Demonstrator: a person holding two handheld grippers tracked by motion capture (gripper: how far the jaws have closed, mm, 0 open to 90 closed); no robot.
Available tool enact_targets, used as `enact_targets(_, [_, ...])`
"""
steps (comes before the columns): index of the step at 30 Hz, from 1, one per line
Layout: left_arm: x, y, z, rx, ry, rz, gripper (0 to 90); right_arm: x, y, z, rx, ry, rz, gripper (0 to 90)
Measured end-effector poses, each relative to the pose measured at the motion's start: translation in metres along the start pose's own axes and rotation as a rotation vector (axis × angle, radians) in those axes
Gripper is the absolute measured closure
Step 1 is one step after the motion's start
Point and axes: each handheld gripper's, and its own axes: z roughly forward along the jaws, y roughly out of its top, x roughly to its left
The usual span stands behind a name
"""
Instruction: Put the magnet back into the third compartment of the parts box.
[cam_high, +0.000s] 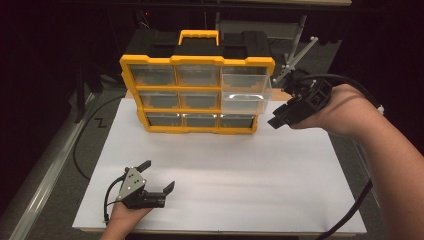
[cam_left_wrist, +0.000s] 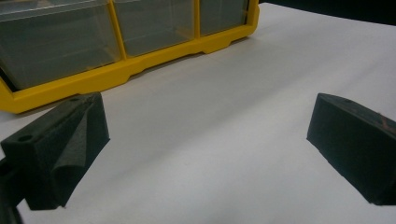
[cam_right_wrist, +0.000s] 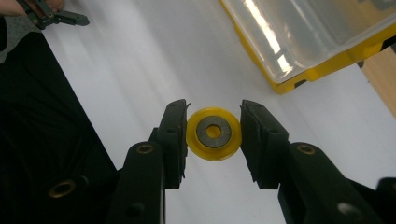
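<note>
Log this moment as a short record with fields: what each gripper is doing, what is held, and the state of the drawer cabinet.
right gripper: shut on a round yellow plastic wheel with a grey metal hub, raised beside the cabinet
left gripper: open, holding nothing, low over the white tabletop
cabinet: yellow-framed organiser with clear plastic drawers, standing upright
open drawer: clear top-right drawer, pulled out
drawer contents: cannot tell

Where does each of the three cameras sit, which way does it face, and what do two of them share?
High view: above the table, facing forward and down; both forearms, left gripper, right gripper.
Left gripper view: along open jaws towards the yellow drawer organiser.
Right gripper view: jaws clamping a yellow plastic wheel with grey hub.
Shared: the organiser and the white tabletop.
</note>
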Motion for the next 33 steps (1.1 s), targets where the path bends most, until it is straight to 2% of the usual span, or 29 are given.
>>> enact_targets(22, [0.0, 0.0, 0.0, 0.005, 0.0, 0.009, 0.1, -0.006, 0.027, -0.02, -0.012, -0.033, -0.012, 65.2])
enact_targets(33, [0.0, 0.0, 0.0, 0.002, -0.001, 0.006, 0.1, -0.009, 0.044, -0.02, -0.011, -0.045, -0.023, 65.2])
